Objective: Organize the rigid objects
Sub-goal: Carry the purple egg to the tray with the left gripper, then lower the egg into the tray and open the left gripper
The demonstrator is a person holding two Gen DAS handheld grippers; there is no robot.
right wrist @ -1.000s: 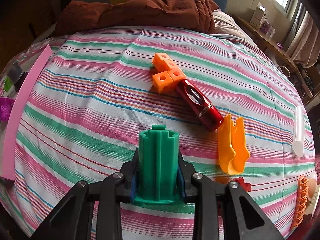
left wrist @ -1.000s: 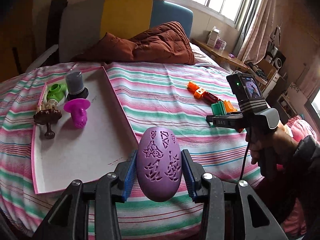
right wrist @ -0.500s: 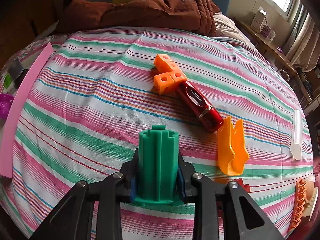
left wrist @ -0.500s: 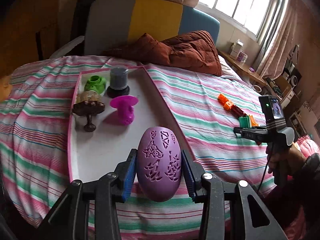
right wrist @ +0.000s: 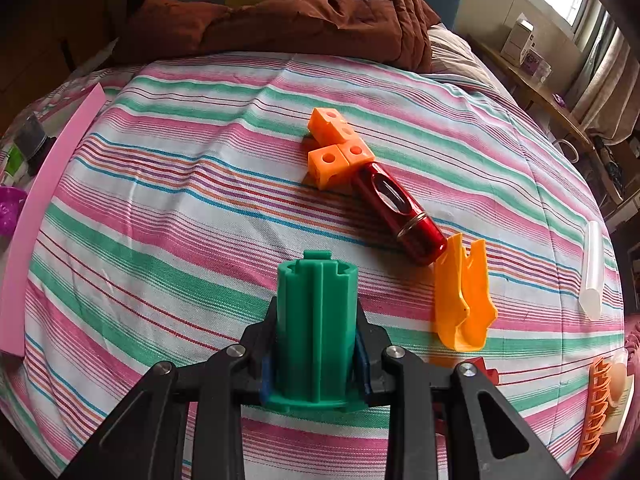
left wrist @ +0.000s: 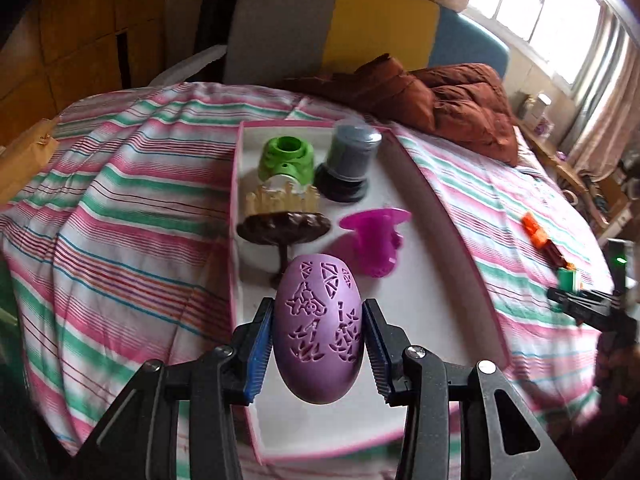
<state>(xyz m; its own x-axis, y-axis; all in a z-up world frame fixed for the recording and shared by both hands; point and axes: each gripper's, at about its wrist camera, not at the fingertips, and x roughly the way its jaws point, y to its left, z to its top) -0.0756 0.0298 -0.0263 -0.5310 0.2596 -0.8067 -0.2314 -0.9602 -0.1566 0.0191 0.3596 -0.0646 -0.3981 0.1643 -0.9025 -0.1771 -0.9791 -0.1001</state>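
Observation:
My left gripper is shut on a purple egg-shaped shell with cut-out patterns, held above the near half of a white tray with a pink rim. In that tray stand a green ring piece, a grey cylinder, a brown stand with cream pegs and a magenta funnel. My right gripper is shut on a green ribbed cylinder over the striped bedspread. Orange cubes, a red capsule and an orange clip lie just beyond it.
The right gripper shows at the right edge of the left wrist view. A brown quilt lies at the bed's head. A white tube and an orange comb-like piece rest at the bed's right edge. The tray's pink rim runs along the left.
My left gripper has carried the purple shell leftward, from over the bedspread to above the tray, rolling a little. The right gripper and green cylinder have stayed put.

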